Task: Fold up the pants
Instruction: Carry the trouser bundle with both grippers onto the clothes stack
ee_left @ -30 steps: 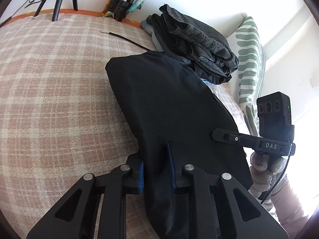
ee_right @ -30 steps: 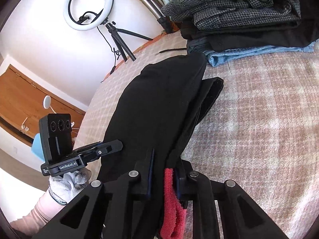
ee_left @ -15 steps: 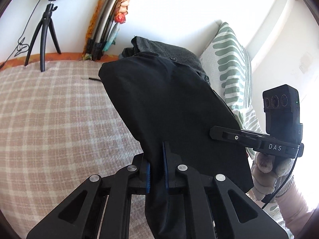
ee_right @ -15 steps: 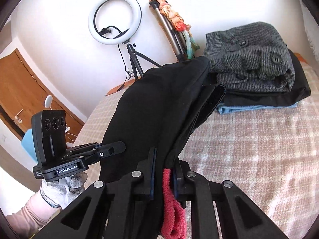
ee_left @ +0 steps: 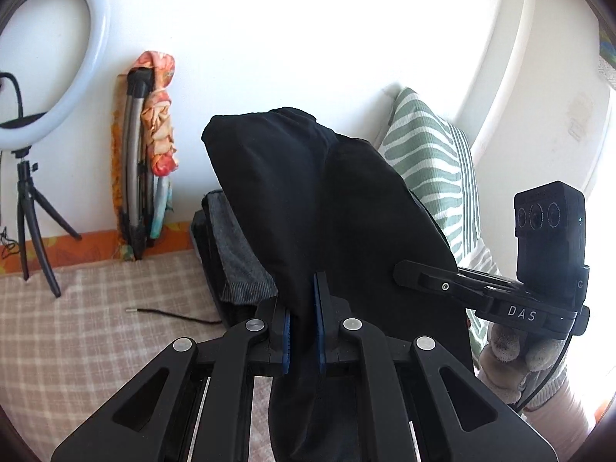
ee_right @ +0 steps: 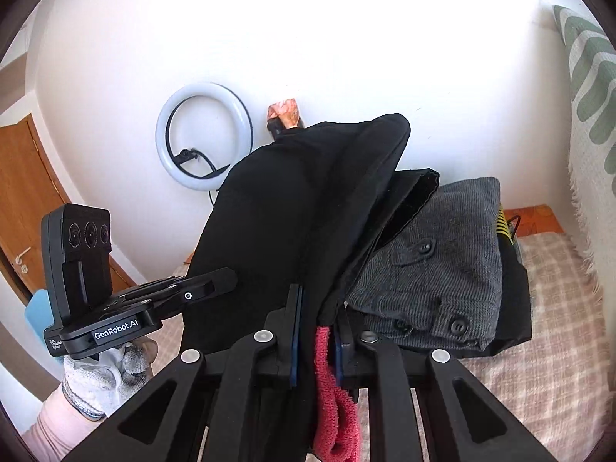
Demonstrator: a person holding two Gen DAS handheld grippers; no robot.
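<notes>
The folded black pants (ee_left: 327, 208) hang in the air between both grippers, over the stack of folded clothes. My left gripper (ee_left: 302, 323) is shut on one edge of the pants. My right gripper (ee_right: 315, 331) is shut on the other edge of the black pants (ee_right: 292, 211), with a red cloth strip (ee_right: 333, 396) hanging from between its jaws. The right gripper also shows in the left wrist view (ee_left: 400, 269), and the left gripper shows in the right wrist view (ee_right: 231, 281). The far fold of the pants stands above the pile.
A stack of folded clothes topped by grey buttoned trousers (ee_right: 435, 269) lies on the plaid bed (ee_left: 77, 331). A striped green pillow (ee_left: 431, 161) leans at the right. A ring light on a tripod (ee_left: 42, 77), folded poles (ee_left: 134, 177) and a thin black rod (ee_left: 169, 313) stand behind.
Both grippers have lifted the black pants off the bed and carried them forward, up over the stack of folded clothes. Both stay shut on the pants.
</notes>
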